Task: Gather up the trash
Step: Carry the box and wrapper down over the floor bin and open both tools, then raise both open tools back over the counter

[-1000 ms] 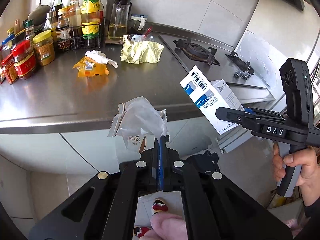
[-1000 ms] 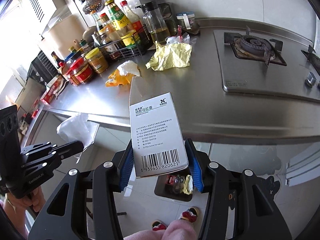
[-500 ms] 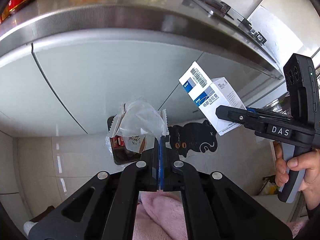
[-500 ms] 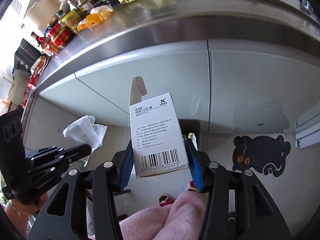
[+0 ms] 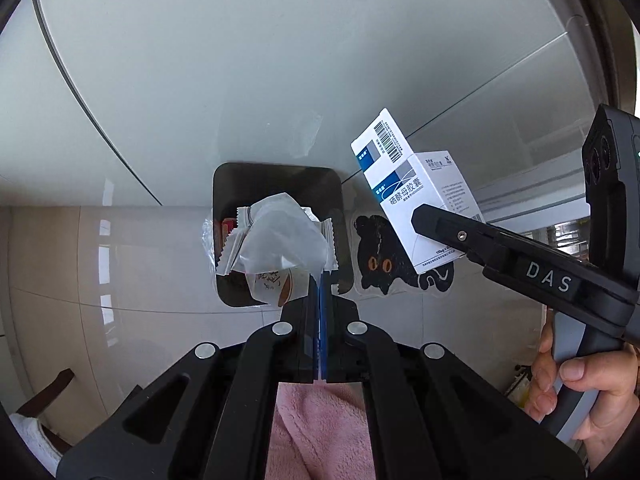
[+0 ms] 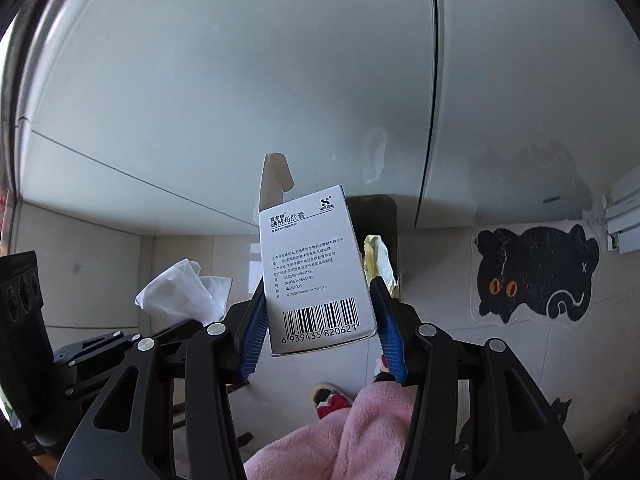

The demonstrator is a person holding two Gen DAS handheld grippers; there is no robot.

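Two pieces of trash are held over the floor, with the dark trash bin taken as landmark: the left tongs are pinched fully shut on a crumpled clear wrapper, which is seen directly in front of the bin's opening. Right of the bin, the right tongs are clamped across a white medicine box, its long axis pointed away from them toward the bin. The left tongs are judged nearer for release, the box needing to be carried leftward.
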